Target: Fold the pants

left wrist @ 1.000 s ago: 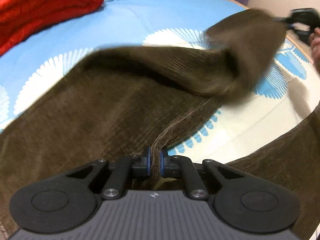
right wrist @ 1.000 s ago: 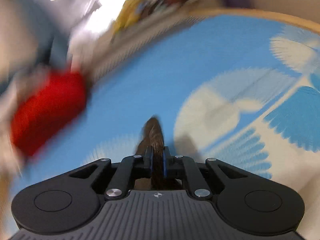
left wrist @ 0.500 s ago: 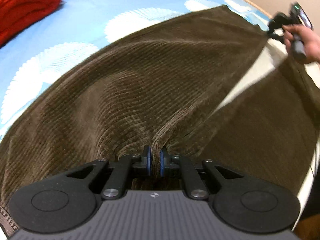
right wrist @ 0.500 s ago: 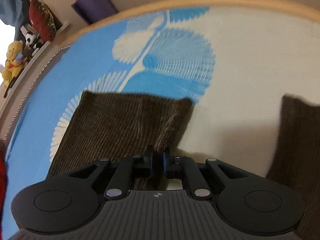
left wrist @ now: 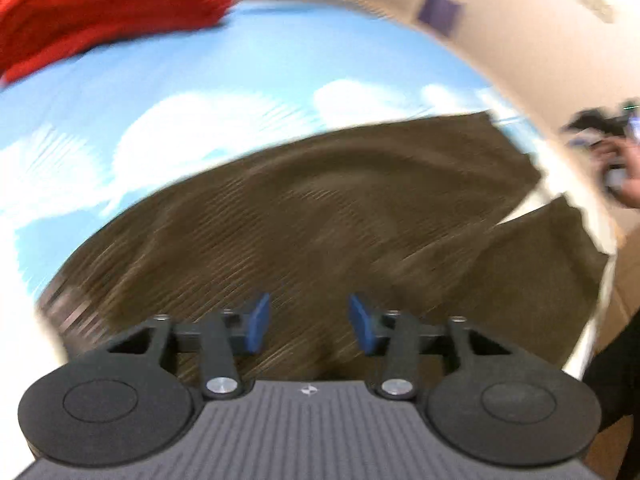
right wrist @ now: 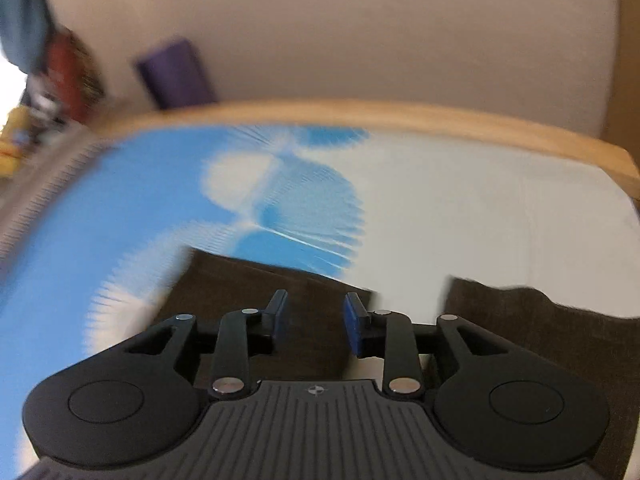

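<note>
— Since half a second ago we've let go: both pinches on the brown cloth are gone, and both sets of jaws have just been opening.

— From the left wrist, we see the left gripper (left wrist: pixel 308 326) released, blue pads apart with nothing between them, tilted down over the pants (left wrist: pixel 320 216). Ribbed brown corduroy lies spread on the blue-and-white bedsheet (left wrist: pixel 248 64), a red blanket (left wrist: pixel 100 12) behind. Far right, blurred, our hand (left wrist: pixel 624 176) holds the other tool.

— From the right wrist, the right gripper (right wrist: pixel 316 324) is also released, above two squared leg ends lying apart, beside the wooden bed edge (right wrist: pixel 400 114).
</note>
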